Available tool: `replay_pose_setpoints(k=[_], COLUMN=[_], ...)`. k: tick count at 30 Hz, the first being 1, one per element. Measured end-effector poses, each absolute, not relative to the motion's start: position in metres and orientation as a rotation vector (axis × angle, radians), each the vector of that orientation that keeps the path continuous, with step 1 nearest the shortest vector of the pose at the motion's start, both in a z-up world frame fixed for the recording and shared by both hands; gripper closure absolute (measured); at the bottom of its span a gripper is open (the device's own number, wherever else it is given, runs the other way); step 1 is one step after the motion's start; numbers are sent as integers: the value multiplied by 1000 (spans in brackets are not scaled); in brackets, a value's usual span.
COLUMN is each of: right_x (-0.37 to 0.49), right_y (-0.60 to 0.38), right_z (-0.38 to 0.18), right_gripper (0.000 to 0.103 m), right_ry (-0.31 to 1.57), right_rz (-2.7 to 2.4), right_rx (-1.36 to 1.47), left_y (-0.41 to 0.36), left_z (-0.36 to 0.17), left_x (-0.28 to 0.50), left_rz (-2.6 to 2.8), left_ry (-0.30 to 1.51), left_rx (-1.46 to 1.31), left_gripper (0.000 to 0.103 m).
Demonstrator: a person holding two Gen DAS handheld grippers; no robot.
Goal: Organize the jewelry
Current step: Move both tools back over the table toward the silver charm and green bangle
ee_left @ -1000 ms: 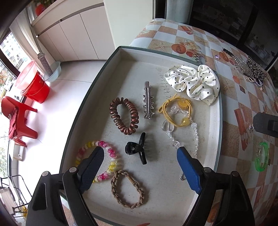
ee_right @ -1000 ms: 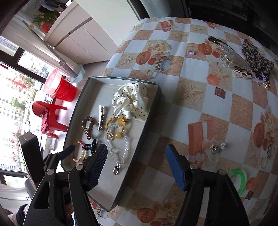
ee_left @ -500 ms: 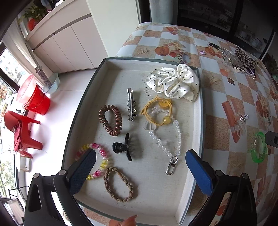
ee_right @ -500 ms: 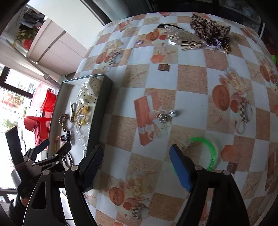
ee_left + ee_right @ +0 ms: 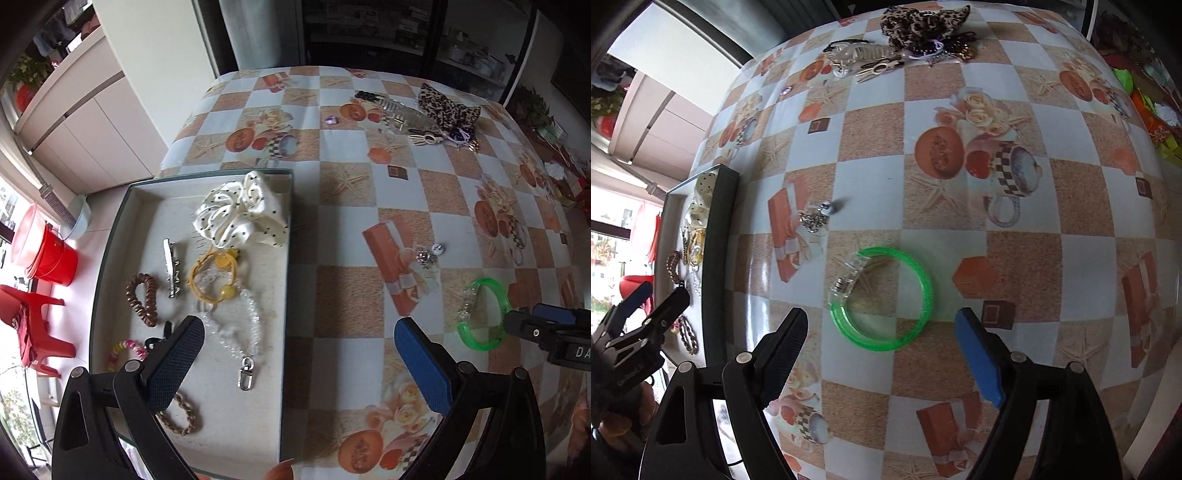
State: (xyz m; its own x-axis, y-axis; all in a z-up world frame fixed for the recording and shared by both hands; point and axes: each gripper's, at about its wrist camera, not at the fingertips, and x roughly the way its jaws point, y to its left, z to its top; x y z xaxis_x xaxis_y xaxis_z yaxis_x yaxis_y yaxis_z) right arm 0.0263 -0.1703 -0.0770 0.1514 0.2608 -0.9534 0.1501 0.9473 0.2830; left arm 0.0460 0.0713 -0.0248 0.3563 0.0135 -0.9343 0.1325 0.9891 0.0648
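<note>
A grey tray (image 5: 287, 258) at the table's left holds a white dotted scrunchie (image 5: 240, 214), a silver clip (image 5: 171, 267), a yellow hair tie (image 5: 214, 273), a crystal bead chain (image 5: 240, 332) and several elastic bands. My left gripper (image 5: 297, 328) hangs open and empty over the tray's right wall. On the checked tablecloth lies a green bangle (image 5: 925, 284), also seen in the left wrist view (image 5: 498, 295). Just above and in front of it my right gripper (image 5: 881, 317) stands open, its fingers apart from the ring. Small silver charms (image 5: 816, 216) lie between tray and bangle.
At the table's far side sits a pile: a leopard scrunchie (image 5: 923, 18), a clear claw clip (image 5: 399, 110) and dark beads, with a purple gem (image 5: 331, 119) nearby. The tray (image 5: 720, 240) overhangs the left table edge. A red bucket (image 5: 48, 254) and red chair stand on the floor.
My left gripper has pulled back and swung right, from over the tray's middle to its right wall, with jaws wider. My right gripper has travelled right from the tray to the green bangle.
</note>
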Motion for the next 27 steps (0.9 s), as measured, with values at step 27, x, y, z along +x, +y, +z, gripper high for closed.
replay_pose_setpoints(k=[27], right_x=[24], right_y=[-183], right_z=[-103], right_gripper=[19], right_ry=[1442], right_rz=[29], right_rx=[204], left_y=[-10], left_z=[-85], left_x=[89], left_rz=[-167], left_ry=[1288], left_rx=[170], left_gripper=[0])
